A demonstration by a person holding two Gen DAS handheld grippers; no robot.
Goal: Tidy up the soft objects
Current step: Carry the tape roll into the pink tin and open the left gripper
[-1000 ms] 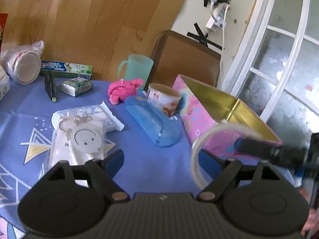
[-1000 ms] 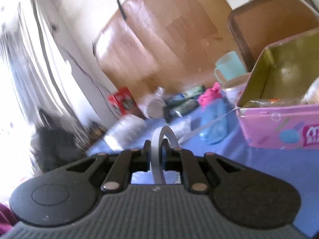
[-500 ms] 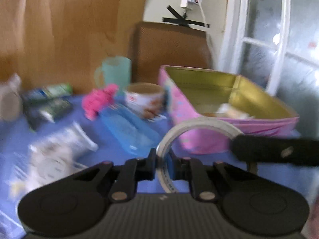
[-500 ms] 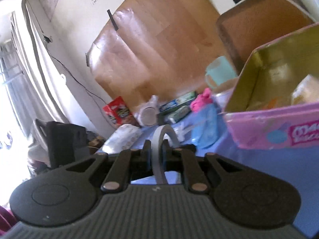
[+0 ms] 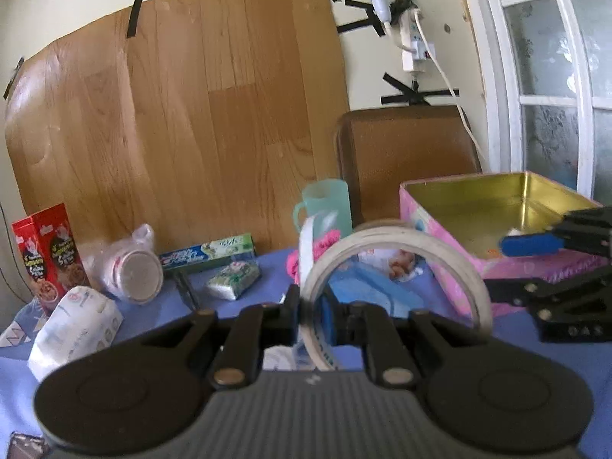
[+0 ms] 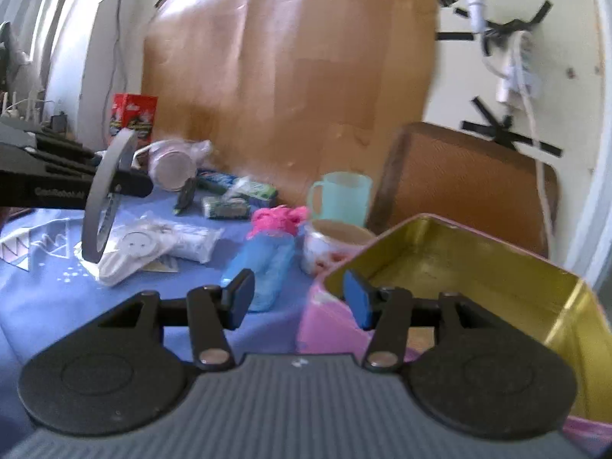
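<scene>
Left wrist view
- Surface: we noted a blue patterned tablecloth (image 5: 153, 313) under scattered packets, with a wood-grain board (image 5: 183, 114) taped to the wall behind and a window frame at far right.
- Containers: the pink tin (image 5: 451, 237) stood open with a gold interior; something small and pale lay inside, which we could not identify. A teal mug (image 5: 329, 206) stood behind it.
- Left gripper (image 5: 311, 313): jaws pressed together on the rim of the tape roll (image 5: 401, 267), which was held upright above the cloth, just beside the tin.
- Right gripper (image 5: 535, 246): seen at right over the tin.

Right wrist view
- Surface: same cloth (image 6: 57, 298); a pink fluffy item (image 6: 277, 220) lay against a blue case (image 6: 267, 264).
- Containers: the tin (image 6: 497, 267) showed a bare gold floor where visible; a printed cup (image 6: 336, 241) stood beside its far corner.
- Right gripper (image 6: 298, 298): jaws had just been spreading, nothing between them.
- Tape roll (image 6: 107, 195): off to the left, pinched by the left gripper (image 6: 111, 187).
</scene>
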